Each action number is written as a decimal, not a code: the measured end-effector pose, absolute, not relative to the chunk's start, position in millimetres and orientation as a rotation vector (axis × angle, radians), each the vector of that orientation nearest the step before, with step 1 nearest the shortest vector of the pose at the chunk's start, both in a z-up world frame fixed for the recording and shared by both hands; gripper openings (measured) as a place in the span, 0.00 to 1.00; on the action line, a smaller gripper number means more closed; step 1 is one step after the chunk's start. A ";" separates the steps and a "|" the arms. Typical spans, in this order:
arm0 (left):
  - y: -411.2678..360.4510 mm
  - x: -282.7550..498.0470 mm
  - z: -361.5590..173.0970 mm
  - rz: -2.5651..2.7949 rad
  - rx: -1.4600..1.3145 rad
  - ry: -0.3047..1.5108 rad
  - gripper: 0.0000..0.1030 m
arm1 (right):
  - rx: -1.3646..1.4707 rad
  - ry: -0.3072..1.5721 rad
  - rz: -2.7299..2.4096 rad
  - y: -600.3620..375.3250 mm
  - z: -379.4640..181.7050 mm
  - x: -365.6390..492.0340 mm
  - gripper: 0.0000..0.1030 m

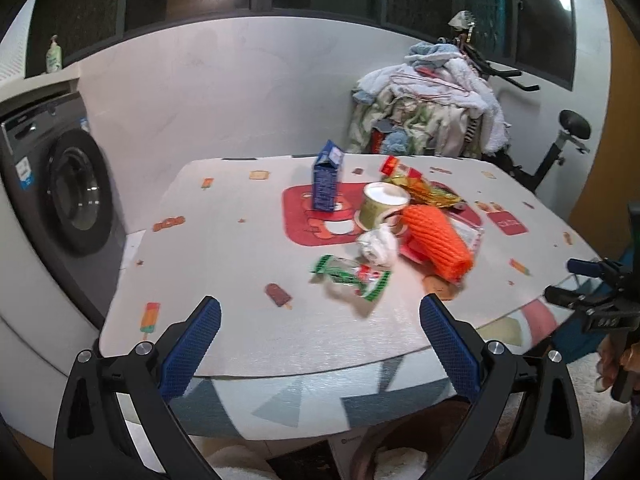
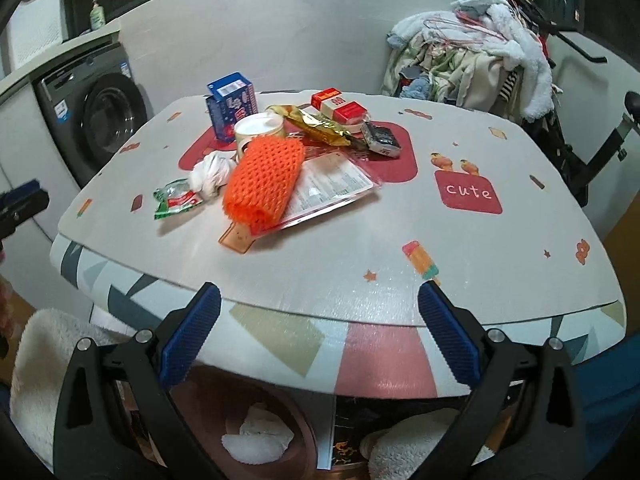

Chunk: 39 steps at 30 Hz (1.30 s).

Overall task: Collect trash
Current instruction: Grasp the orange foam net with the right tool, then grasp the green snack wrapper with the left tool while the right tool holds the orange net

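Trash lies in a heap on the table [image 1: 248,272] [image 2: 500,248]: a blue carton [image 1: 326,182] [image 2: 231,105], a paper cup [image 1: 382,204] [image 2: 260,130], an orange foam net [image 1: 438,242] [image 2: 262,180], a crumpled white tissue [image 1: 376,246] [image 2: 210,174], a green-red wrapper [image 1: 352,278] [image 2: 176,198], a gold wrapper [image 1: 430,192] [image 2: 320,124], a red-white pack [image 2: 340,108] and a flat plastic package [image 2: 336,188]. My left gripper [image 1: 320,318] is open and empty at the near table edge. My right gripper [image 2: 319,306] is open and empty, also at the edge; it shows in the left wrist view [image 1: 576,280].
A washing machine [image 1: 60,192] [image 2: 100,120] stands left of the table. A pile of laundry [image 1: 432,108] [image 2: 472,48] and an exercise bike [image 1: 560,148] stand behind it. Under the table edge is a brown bin [image 2: 260,428] with white tissue inside.
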<state>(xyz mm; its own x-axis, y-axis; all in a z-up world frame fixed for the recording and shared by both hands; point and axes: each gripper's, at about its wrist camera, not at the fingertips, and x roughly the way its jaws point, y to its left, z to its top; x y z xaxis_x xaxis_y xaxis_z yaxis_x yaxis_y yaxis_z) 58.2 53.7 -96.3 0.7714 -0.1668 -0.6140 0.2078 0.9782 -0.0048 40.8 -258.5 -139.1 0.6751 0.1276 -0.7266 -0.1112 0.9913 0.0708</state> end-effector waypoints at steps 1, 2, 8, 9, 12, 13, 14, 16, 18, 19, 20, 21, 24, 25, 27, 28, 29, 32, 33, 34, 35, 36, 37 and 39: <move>54.5 58.9 -97.4 -0.199 0.069 0.659 0.94 | 0.030 0.819 0.135 -260.2 -139.8 43.3 0.94; 55.9 60.1 -98.5 -0.198 0.072 0.661 0.94 | 0.041 0.820 0.137 -261.9 -140.8 46.4 0.94; 72.2 71.9 -108.9 -0.192 0.020 0.693 0.94 | 0.092 0.806 0.158 -261.4 -142.4 72.4 0.94; 73.7 73.5 -110.6 -0.192 0.011 0.697 0.94 | 0.096 0.801 0.168 -258.6 -142.2 77.1 0.91; 77.8 79.2 -117.3 -0.204 -0.016 0.714 0.94 | 0.097 0.788 0.202 -244.6 -143.2 96.9 0.88; 78.4 81.5 -119.9 -0.206 -0.022 0.719 0.94 | 0.106 0.789 0.214 -239.8 -144.7 106.7 0.88; 78.5 83.2 -122.1 -0.212 -0.031 0.725 0.93 | 0.118 0.792 0.225 -235.9 -146.5 115.2 0.88; 79.2 88.2 -126.4 -0.231 -0.063 0.744 0.88 | 0.142 0.796 0.242 -227.6 -149.9 133.2 0.88; 80.9 94.6 -130.3 -0.246 -0.113 0.766 0.85 | 0.157 0.803 0.247 -217.1 -155.0 155.5 0.88; 80.9 96.7 -131.4 -0.248 -0.128 0.771 0.85 | 0.161 0.808 0.248 -214.3 -157.0 163.1 0.88; 81.0 99.5 -132.6 -0.250 -0.145 0.778 0.83 | 0.168 0.820 0.248 -210.0 -160.6 173.4 0.88; 81.7 102.9 -134.4 -0.252 -0.164 0.786 0.82 | 0.174 0.834 0.247 -206.4 -164.3 181.6 0.87; 80.7 111.8 -139.4 -0.263 -0.213 0.813 0.78 | 0.180 0.888 0.260 -198.7 -175.5 200.3 0.64; 80.3 113.8 -140.7 -0.268 -0.229 0.821 0.78 | 0.169 0.910 0.276 -194.9 -177.9 203.8 0.57; 79.6 120.4 -144.7 -0.281 -0.276 0.842 0.76 | 0.134 0.907 0.279 -191.4 -175.8 201.2 0.40; 79.3 124.8 -147.9 -0.286 -0.306 0.858 0.75 | 0.125 0.885 0.284 -191.6 -172.0 197.5 0.36; 78.7 129.8 -151.5 -0.291 -0.337 0.874 0.73 | 0.125 0.861 0.294 -192.9 -166.5 192.1 0.35; 75.1 146.9 -162.1 -0.296 -0.417 0.919 0.64 | 0.139 0.776 0.307 -203.5 -150.0 173.6 0.32; 73.3 151.7 -164.7 -0.295 -0.436 0.931 0.61 | 0.137 0.752 0.303 -208.0 -145.7 167.6 0.32; 71.3 158.8 -168.4 -0.292 -0.466 0.949 0.60 | 0.138 0.734 0.299 -212.4 -142.3 162.3 0.31; 70.1 165.2 -172.0 -0.291 -0.500 0.965 0.59 | 0.146 0.716 0.295 -218.1 -139.1 156.0 0.31; 68.9 170.6 -175.4 -0.290 -0.531 0.979 0.59 | 0.155 0.703 0.292 -223.7 -136.8 150.8 0.31; 66.8 178.5 -180.6 -0.284 -0.576 1.004 0.59 | 0.164 0.694 0.289 -228.8 -135.3 147.0 0.31; 63.6 186.5 -186.4 -0.280 -0.615 1.037 0.59 | 0.186 0.680 0.270 -242.1 -134.3 138.0 0.31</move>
